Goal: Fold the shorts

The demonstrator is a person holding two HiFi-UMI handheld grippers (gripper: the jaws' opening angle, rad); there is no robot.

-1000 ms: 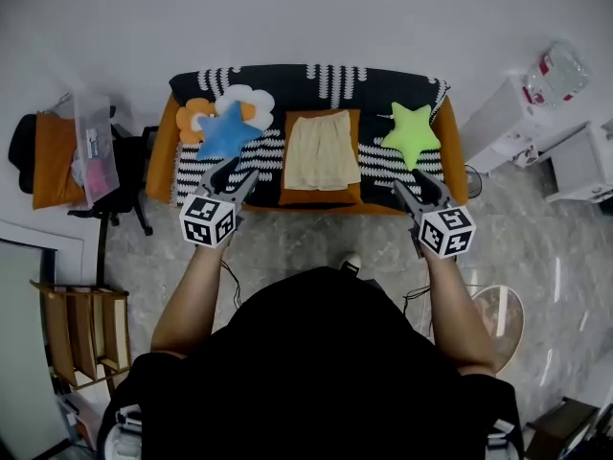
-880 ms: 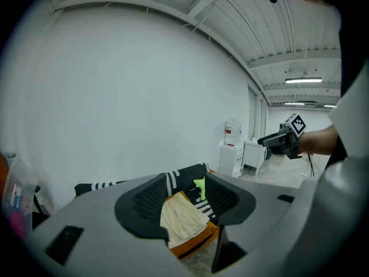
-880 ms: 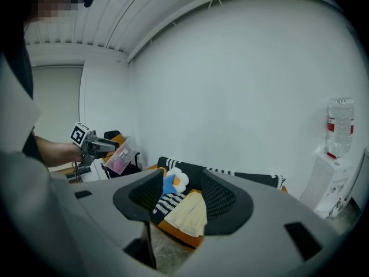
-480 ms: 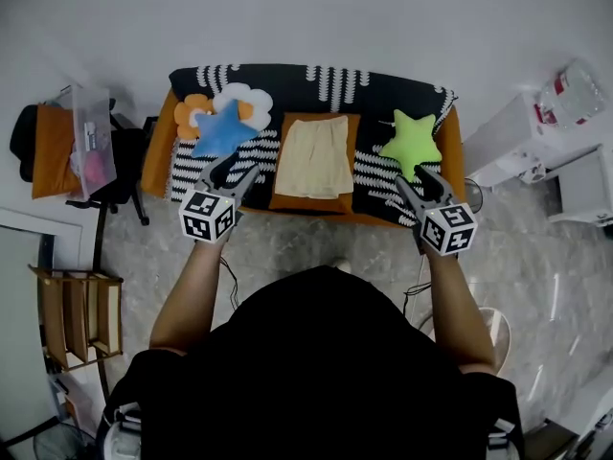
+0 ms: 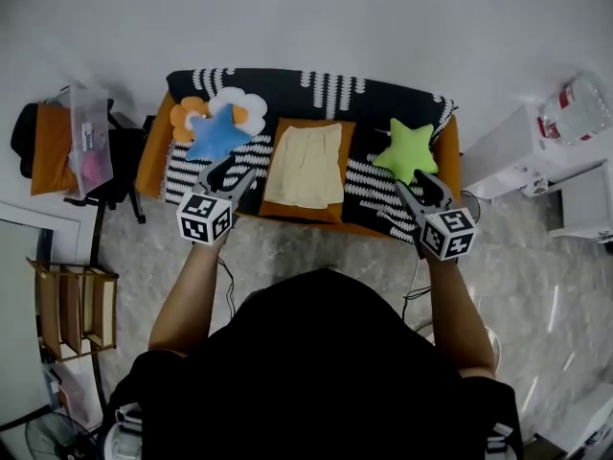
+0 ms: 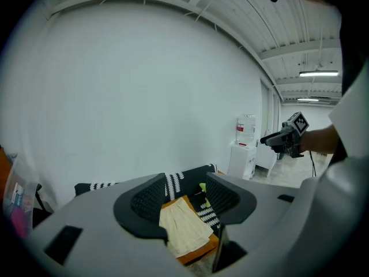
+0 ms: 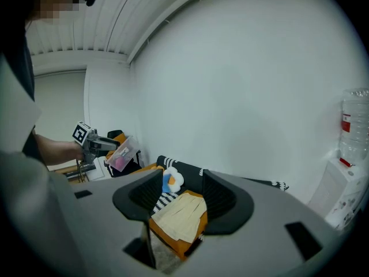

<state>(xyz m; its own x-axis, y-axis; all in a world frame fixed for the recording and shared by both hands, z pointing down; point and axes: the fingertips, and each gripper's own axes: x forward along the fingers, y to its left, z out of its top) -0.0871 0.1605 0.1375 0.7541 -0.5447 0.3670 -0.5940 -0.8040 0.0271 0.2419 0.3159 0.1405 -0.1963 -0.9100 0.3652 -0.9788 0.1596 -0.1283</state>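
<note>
Approach step: my left gripper (image 5: 235, 172), jaws just opening wider, and right gripper (image 5: 418, 188), jaws spread, both hang empty short of the sofa (image 5: 316, 82). The shorts (image 5: 305, 166) lie flat on its orange cushion (image 5: 287, 209). Next I'd reach in and pinch the near corners.

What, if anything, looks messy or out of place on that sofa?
Nothing stands out. The cream shorts lie spread flat on the orange seat cushion in the middle of the sofa, not crumpled. A blue star cushion and a green star cushion sit to either side.
</note>
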